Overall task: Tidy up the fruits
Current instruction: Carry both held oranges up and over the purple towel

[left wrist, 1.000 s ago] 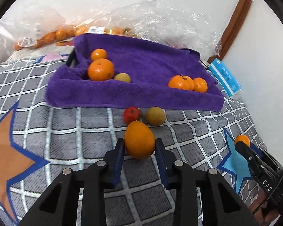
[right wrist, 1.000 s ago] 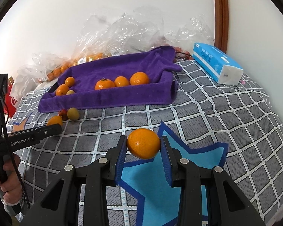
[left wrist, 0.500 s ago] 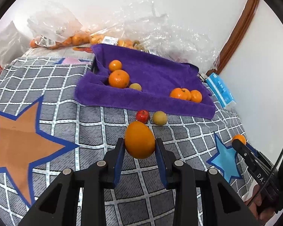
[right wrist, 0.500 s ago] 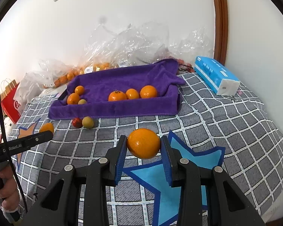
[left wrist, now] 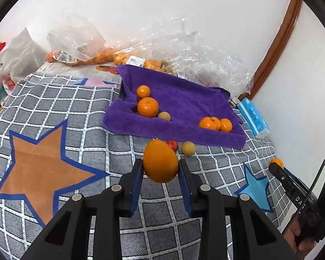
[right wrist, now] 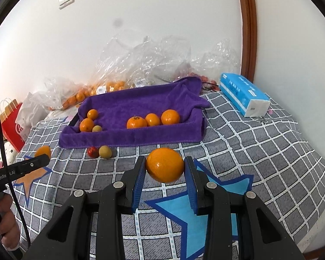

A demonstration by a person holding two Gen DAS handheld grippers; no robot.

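My left gripper (left wrist: 160, 169) is shut on an oval orange (left wrist: 160, 161), held above the grey checked cover. My right gripper (right wrist: 165, 168) is shut on a round orange (right wrist: 165, 165), also in the air. Ahead lies a tray lined with a purple towel (left wrist: 184, 99) (right wrist: 140, 104); several oranges and one small yellow-green fruit rest in it. In front of the tray's near edge, a small red fruit (left wrist: 173, 144) (right wrist: 92, 152) and a yellow-green fruit (left wrist: 188, 148) (right wrist: 105, 151) lie on the cover. Each gripper also shows at the edge of the other's view.
Clear plastic bags (right wrist: 149, 60) with more oranges pile against the wall behind the tray. A blue tissue pack (right wrist: 242, 94) lies right of the tray. A red paper bag (right wrist: 12, 125) stands far left. The cover carries an orange star (left wrist: 41, 169) and a blue star (right wrist: 201, 203).
Both grippers have risen with their oranges still gripped, so the tray and the cover now look smaller and farther. The left view has also swung, showing more of the orange star.
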